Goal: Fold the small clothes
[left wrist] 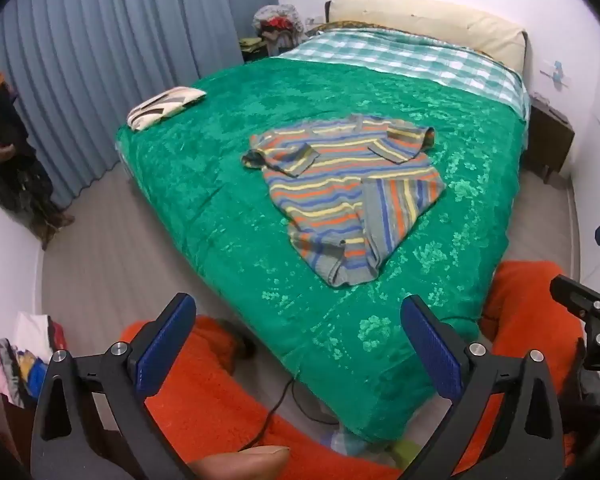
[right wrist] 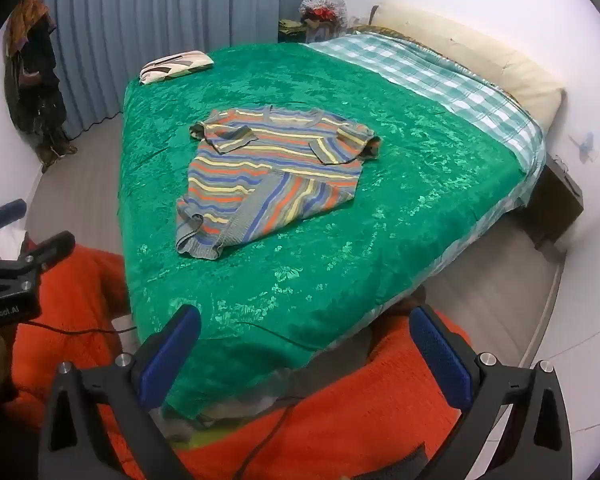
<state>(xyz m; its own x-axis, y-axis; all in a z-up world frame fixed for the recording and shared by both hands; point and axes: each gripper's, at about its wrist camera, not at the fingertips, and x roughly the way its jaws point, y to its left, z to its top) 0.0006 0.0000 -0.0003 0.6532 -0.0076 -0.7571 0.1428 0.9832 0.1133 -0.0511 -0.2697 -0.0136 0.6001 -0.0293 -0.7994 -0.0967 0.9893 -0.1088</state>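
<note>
A small striped shirt (left wrist: 340,184) in grey, blue, orange and yellow lies on the green bedspread (left wrist: 204,184), sleeves folded inward and one lower corner turned over. It also shows in the right wrist view (right wrist: 268,172). My left gripper (left wrist: 300,344) is open and empty, held back above the bed's near corner, well short of the shirt. My right gripper (right wrist: 306,344) is open and empty too, above the near edge of the bedspread (right wrist: 420,184). The right gripper's body shows at the right edge of the left wrist view (left wrist: 592,320).
A folded cream patterned cloth (left wrist: 164,106) lies at the bed's far left corner. An orange fluffy fabric (left wrist: 228,400) is below the grippers, with a black cable (left wrist: 276,412). A checked sheet (left wrist: 404,56) and pillow (left wrist: 428,20) lie at the head. Clothes are stacked at lower left (left wrist: 20,360).
</note>
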